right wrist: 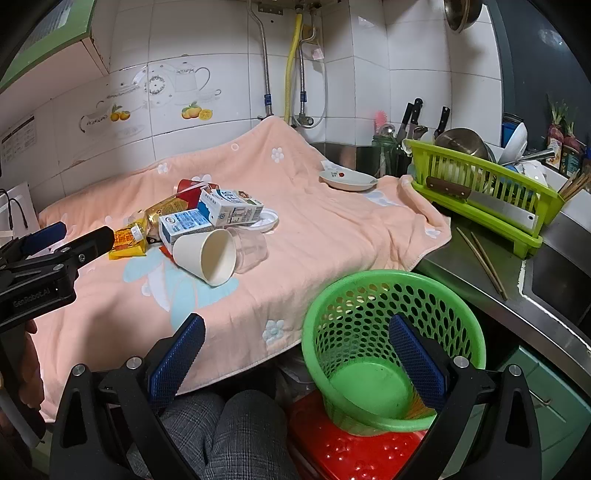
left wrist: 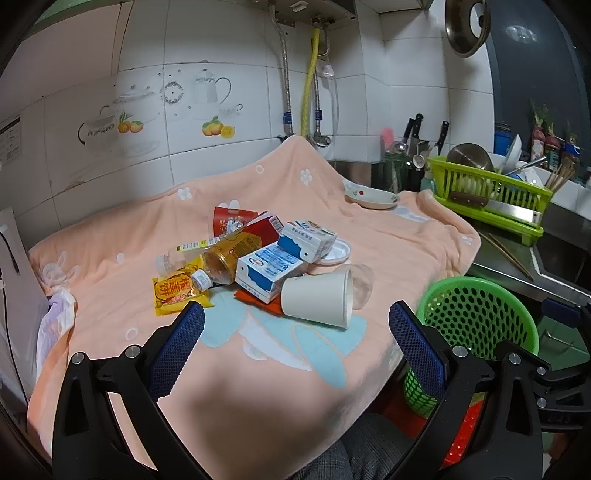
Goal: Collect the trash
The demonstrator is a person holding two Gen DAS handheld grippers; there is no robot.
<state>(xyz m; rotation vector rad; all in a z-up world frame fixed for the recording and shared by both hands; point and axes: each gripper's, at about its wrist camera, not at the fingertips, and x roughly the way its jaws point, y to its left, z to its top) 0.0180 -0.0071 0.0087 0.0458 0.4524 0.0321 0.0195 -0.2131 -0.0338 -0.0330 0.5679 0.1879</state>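
Soft, even indoor light fills both wrist views, brightest on the white wall tiles [left wrist: 236, 155] at centre frame. A broad, soft-edged shadow darkens the peach towel [left wrist: 258, 398] in the lower middle of the left view. Dull glare sits on the hanging metal lid [left wrist: 467, 24] at upper right and on the steel counter [right wrist: 517, 291] at right. Fisheye distortion bows the tile lines and blackens every corner. Central clutter is sharp; the dish rack [right wrist: 480, 192] and frame margins soften slightly, with mild colour noise in dark areas.
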